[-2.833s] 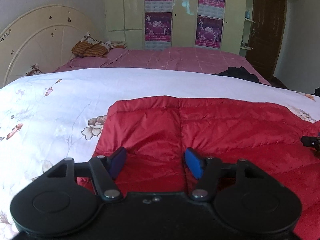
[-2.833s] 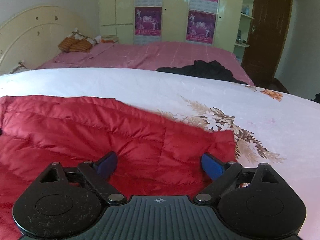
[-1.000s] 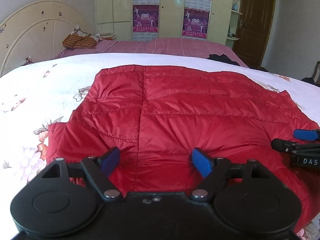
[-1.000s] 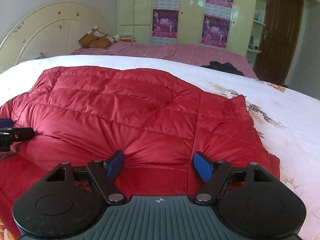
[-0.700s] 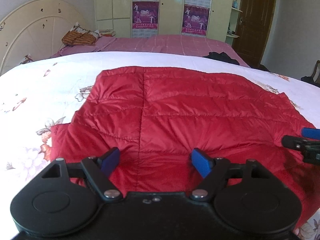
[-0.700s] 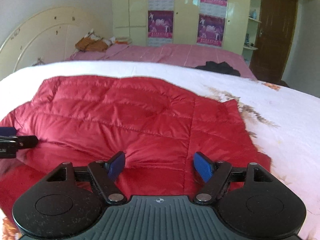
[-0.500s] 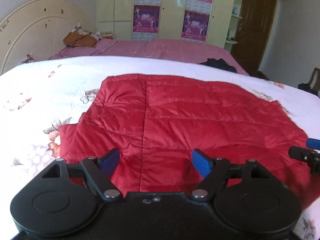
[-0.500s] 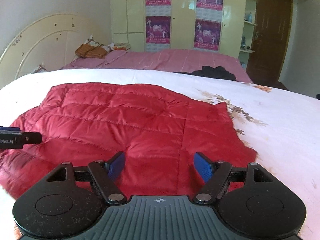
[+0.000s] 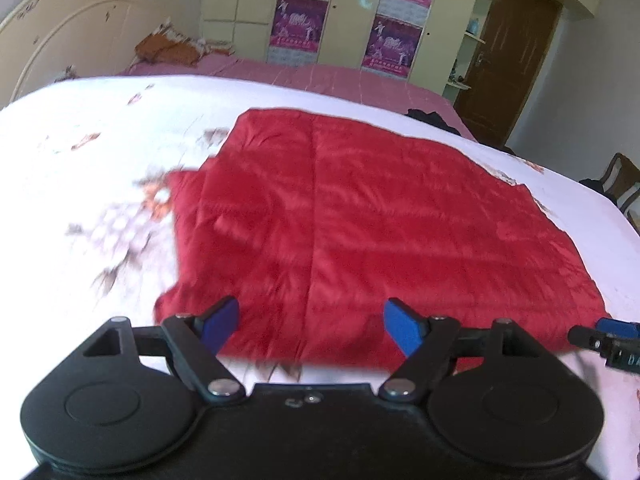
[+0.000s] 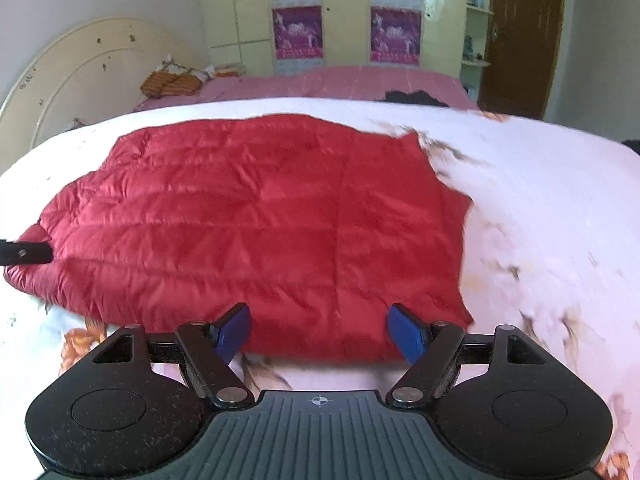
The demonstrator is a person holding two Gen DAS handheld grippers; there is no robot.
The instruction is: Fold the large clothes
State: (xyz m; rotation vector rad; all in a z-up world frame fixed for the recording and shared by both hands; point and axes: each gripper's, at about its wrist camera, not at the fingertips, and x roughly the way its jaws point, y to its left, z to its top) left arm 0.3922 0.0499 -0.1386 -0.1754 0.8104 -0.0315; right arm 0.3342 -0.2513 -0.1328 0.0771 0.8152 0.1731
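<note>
Grippers both clear of the cloth: left gripper (image 9: 312,326) and right gripper (image 10: 320,330) hang wide open and empty, red quilted jacket (image 9: 360,232) flat on the floral bedspread (image 10: 540,208) just ahead. Looks like a pause between folds; next, each picks a near-hem edge to pinch.

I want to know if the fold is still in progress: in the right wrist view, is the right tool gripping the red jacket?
No: the right tool stands open with nothing between its pads, and the red jacket lies flat on the bed.
</note>
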